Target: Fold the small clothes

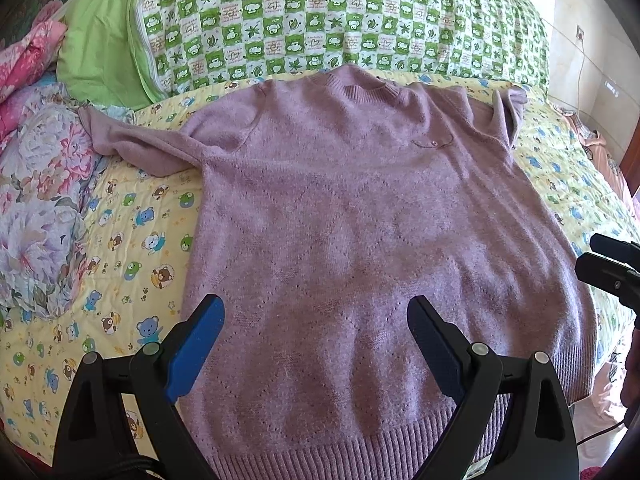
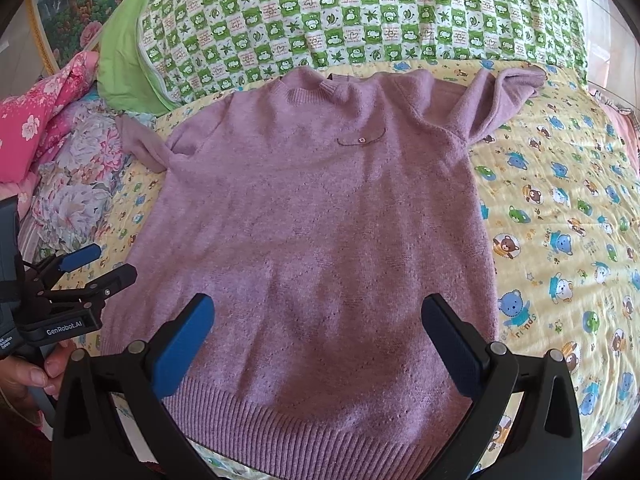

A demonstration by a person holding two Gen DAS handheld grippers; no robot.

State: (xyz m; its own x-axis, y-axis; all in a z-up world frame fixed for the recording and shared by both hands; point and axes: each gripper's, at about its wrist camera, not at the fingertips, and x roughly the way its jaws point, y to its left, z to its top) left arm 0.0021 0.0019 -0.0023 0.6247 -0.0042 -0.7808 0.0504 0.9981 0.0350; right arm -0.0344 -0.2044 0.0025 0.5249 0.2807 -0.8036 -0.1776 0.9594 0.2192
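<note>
A mauve knit sweater (image 1: 352, 216) lies flat, front up, on a yellow cartoon-print bedspread (image 1: 132, 248), collar far, ribbed hem near. It also shows in the right wrist view (image 2: 320, 216). Both short sleeves spread out sideways. My left gripper (image 1: 316, 344) is open and empty, hovering over the hem's left part. My right gripper (image 2: 318, 340) is open and empty, hovering over the hem's middle. The right gripper also shows at the right edge of the left wrist view (image 1: 612, 264). The left gripper shows at the left of the right wrist view (image 2: 100, 264), open.
A green checked quilt (image 1: 320, 20) lies folded along the far side behind the collar, over a plain green pillow (image 1: 100, 40). Floral bedding (image 1: 40, 200) and pink cloth (image 1: 28, 56) are piled at the left. The bed's edge drops off at the right (image 1: 616, 184).
</note>
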